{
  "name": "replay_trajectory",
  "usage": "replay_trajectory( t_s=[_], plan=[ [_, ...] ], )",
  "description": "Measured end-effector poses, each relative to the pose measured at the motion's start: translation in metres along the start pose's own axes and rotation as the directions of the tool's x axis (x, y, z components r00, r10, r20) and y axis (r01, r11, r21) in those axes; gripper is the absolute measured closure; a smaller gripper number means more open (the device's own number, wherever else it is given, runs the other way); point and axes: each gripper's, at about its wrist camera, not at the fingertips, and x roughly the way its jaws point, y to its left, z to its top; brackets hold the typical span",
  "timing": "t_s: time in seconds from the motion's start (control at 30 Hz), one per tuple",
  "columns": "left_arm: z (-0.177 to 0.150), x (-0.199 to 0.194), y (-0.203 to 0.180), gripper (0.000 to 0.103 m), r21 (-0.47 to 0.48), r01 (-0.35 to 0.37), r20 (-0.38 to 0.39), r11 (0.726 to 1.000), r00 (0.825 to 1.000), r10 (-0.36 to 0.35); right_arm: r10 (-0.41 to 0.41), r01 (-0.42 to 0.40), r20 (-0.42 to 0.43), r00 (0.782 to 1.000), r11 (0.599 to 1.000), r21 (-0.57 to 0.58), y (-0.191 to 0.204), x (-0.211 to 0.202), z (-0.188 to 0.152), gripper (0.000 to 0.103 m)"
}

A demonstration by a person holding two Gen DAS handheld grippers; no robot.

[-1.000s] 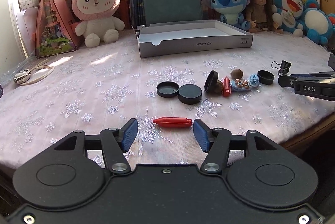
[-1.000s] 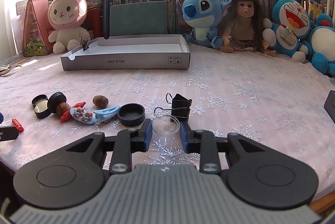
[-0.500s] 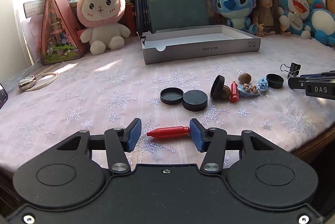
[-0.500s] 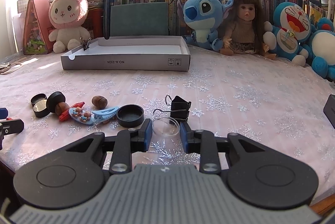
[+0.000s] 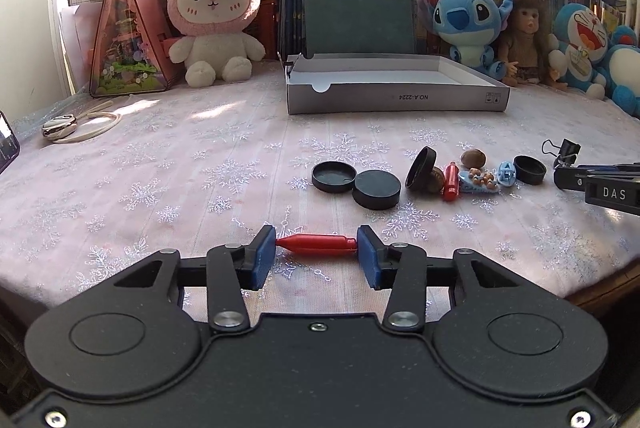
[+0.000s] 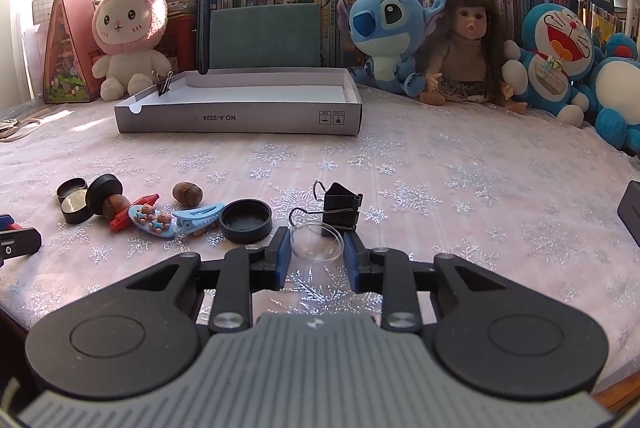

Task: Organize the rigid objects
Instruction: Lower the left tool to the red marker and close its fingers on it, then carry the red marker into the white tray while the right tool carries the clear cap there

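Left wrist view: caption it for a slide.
Left gripper closing its fingers end-on around a red peg on the snowflake tablecloth.

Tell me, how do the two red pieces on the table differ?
The red piece at the left gripper lies crosswise between its closing jaws, alone on the cloth; the other red piece points away from the camera, packed in among the clutter. The near one touches both blue pads; nothing grips the far one. Both look like the same red plastic bullet shape.
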Motion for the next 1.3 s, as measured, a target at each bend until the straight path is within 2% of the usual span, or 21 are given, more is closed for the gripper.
replay_trajectory(
  t_s=[0.17, 0.37, 0.67, 0.83, 0.97, 1.1, 1.17, 1.3],
  plan=[
    [0.005, -0.006, -0.005, 0.061, 0.018, 0.017, 0.020, 1.000, 1.000, -0.017, 0.002, -0.002, 0.020, 1.000, 1.000, -0.014, 0.002, -0.007, 0.000, 0.069],
    [0.023, -0.005, -0.002, 0.061, -0.008, 0.046, 0.033, 0.999, 0.998, -0.045, 0.030, -0.031, 0.040, 0.999, 0.999, 0.011, 0.000, -0.016, 0.007, 0.069],
    [0.090, 0.021, 0.006, 0.061, -0.049, 0.120, 0.063, 0.992, 0.991, -0.117, 0.074, -0.077, 0.068, 0.995, 0.996, 0.041, -0.001, -0.011, 0.038, 0.069],
    [0.131, 0.052, 0.005, 0.061, -0.089, 0.170, 0.036, 0.981, 0.985, -0.167, 0.119, -0.123, 0.039, 0.992, 0.988, 0.092, -0.010, 0.012, 0.072, 0.070],
    [0.162, 0.083, -0.002, 0.061, -0.076, 0.162, 0.020, 0.984, 0.987, -0.161, 0.123, -0.123, 0.008, 0.992, 0.986, 0.110, -0.017, 0.038, 0.105, 0.070],
    [0.189, 0.119, -0.010, 0.061, -0.088, 0.196, -0.021, 0.977, 0.980, -0.198, 0.143, -0.132, -0.066, 0.988, 0.981, 0.142, -0.025, 0.074, 0.138, 0.070],
    [0.198, 0.136, -0.015, 0.061, -0.076, 0.189, -0.016, 0.979, 0.981, -0.191, 0.145, -0.129, -0.107, 0.984, 0.981, 0.147, -0.024, 0.095, 0.150, 0.070],
    [0.211, 0.175, -0.028, 0.061, -0.061, 0.193, -0.057, 0.979, 0.979, -0.196, 0.144, -0.117, -0.163, 0.976, 0.980, 0.161, -0.022, 0.134, 0.166, 0.070]
  ],
)
